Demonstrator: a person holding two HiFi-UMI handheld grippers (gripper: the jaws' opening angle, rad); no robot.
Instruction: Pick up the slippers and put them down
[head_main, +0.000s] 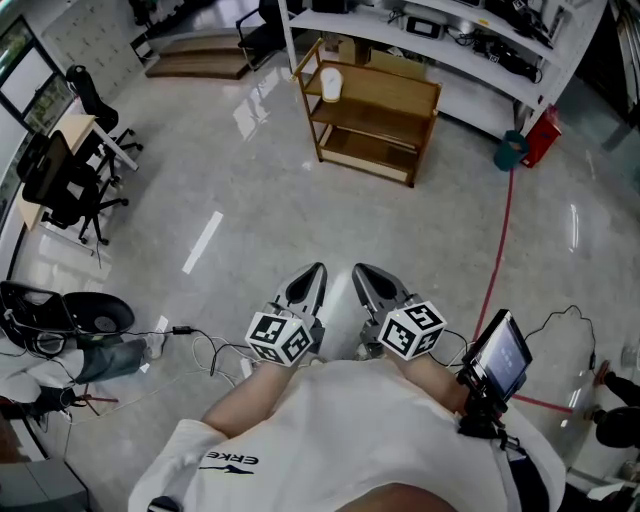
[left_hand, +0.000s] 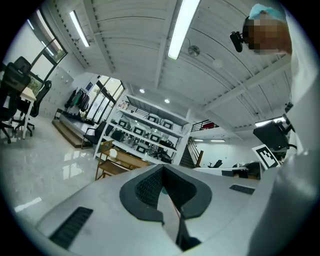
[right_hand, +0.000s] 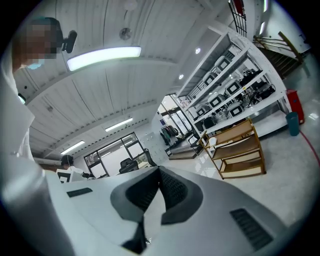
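a person in a white shirt (head_main: 330, 430) is holding the left gripper (head_main: 315, 272) and the right gripper (head_main: 360, 272) side by side close to the chest, both pointing roughly level out over a glossy grey floor (head_main: 250, 200). the left gripper's jaws are pressing together at their tips with nothing between them, and the right gripper's jaws are likewise meeting at the tips, carrying nothing. the slippers are not showing in any view, so where they are lying relative to the grippers cannot be told. ahead of the jaws, toward the far edge of the floor, a wooden rack (head_main: 370, 115) is standing with a white cylinder (head_main: 331, 84) on its top tier, and long white shelving (head_main: 450, 50) is running behind it. a red cable (head_main: 500, 250) is trailing across the floor's right side up to a teal bin (head_main: 510, 150). black office chairs (head_main: 70, 190) are sitting at the floor's left edge, and a small screen (head_main: 500, 355) is riding beside the person's right arm.
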